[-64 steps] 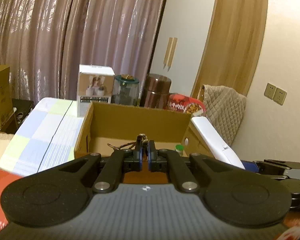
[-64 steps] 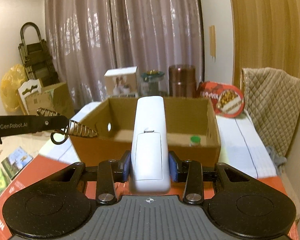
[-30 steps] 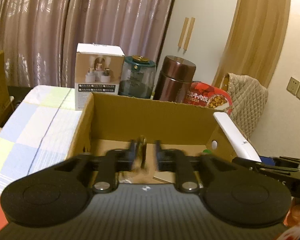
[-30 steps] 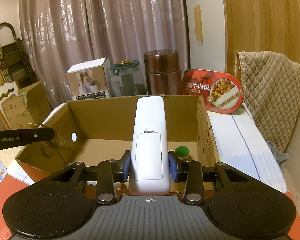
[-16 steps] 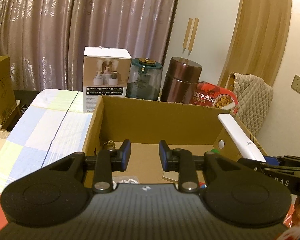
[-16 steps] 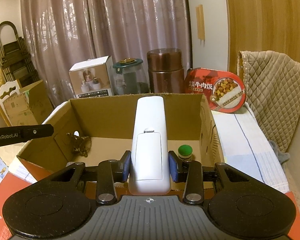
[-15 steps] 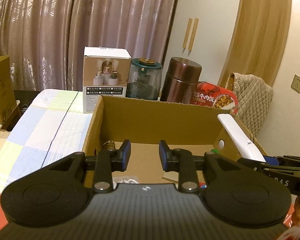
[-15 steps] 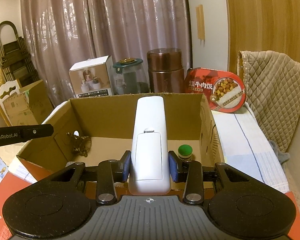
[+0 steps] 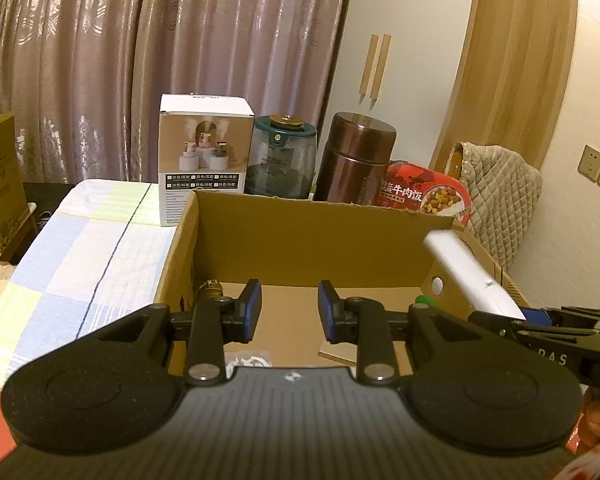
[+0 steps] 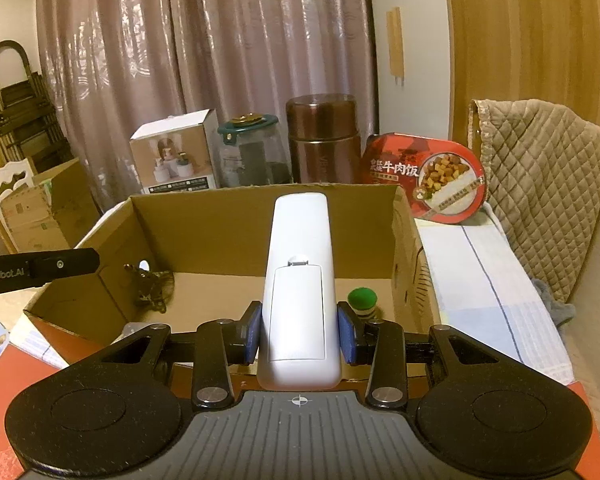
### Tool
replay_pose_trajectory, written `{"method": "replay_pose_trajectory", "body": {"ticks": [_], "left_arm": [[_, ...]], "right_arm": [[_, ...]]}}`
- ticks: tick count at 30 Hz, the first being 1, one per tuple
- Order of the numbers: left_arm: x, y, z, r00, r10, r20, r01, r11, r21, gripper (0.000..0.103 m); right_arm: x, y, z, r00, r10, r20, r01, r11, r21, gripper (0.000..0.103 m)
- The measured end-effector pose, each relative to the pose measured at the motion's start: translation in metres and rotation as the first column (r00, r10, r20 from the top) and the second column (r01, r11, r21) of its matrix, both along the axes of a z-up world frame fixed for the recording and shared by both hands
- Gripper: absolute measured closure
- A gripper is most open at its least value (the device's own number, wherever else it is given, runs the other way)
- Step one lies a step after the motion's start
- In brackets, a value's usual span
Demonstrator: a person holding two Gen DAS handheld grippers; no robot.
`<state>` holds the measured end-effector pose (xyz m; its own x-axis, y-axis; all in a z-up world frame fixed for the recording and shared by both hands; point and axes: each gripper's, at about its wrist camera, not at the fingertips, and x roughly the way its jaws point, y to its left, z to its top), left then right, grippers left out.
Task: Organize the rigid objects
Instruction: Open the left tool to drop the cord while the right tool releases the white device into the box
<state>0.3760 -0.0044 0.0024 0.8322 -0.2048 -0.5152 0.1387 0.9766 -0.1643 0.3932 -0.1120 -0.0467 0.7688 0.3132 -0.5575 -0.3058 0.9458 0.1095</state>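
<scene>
An open cardboard box (image 9: 320, 208) stands in front of both grippers. My left gripper (image 9: 289, 308) hangs open over its near edge, nothing between the blue pads. A dark metal chain ornament (image 10: 152, 284) lies in the box's left corner; its brass end (image 9: 209, 284) peeks out behind my left finger. My right gripper (image 10: 299, 336) is shut on a white remote (image 10: 300, 292), which points over the box (image 10: 204, 228). The remote (image 9: 468, 276) also shows at the box's right side in the left wrist view. A small green-capped item (image 10: 362, 300) stands inside near the right wall.
Behind the box stand a white product carton (image 9: 204, 160), a teal-lidded glass jar (image 9: 282, 160), a brown canister (image 9: 356, 160) and a red food bowl (image 9: 424, 196). A quilted cloth (image 10: 540, 168) drapes at the right. A checked cloth (image 9: 92, 248) covers the surface.
My left gripper has opened and the chain ornament it held now lies in the box's left corner. The right gripper still holds the remote and has stayed put for the last half second.
</scene>
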Motion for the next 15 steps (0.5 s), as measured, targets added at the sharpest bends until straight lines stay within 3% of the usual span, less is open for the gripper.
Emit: {"method": "replay_pose_trajectory", "body": {"ticks": [2,3,4,6,15], "left_arm": [[0.000,0.000,0.000,1.000,0.000,-0.001,0.000,1.000,0.003,0.078],[0.000,0.000,0.000,1.000,0.001,-0.001,-0.001,1.000,0.003,0.078],[-0.001,0.000,0.000,1.000,0.001,0.000,-0.001,1.000,0.003,0.078],[-0.001,0.000,0.001,1.000,0.000,0.001,0.000,1.000,0.002,0.078],[-0.005,0.001,0.002,1.000,-0.008,0.006,0.008,1.000,0.012,0.078]], "right_arm": [[0.000,-0.001,0.001,1.000,-0.008,0.026,0.008,1.000,0.003,0.067],[0.000,-0.003,0.001,0.999,-0.020,0.036,0.020,1.000,0.002,0.060],[-0.001,-0.004,0.003,0.998,-0.033,0.044,0.032,0.999,0.006,0.044],[-0.002,-0.008,0.005,0.997,-0.044,0.064,0.043,0.999,0.022,0.032],[-0.004,-0.013,0.009,0.996,-0.048,0.072,0.047,0.999,0.018,0.032]]}}
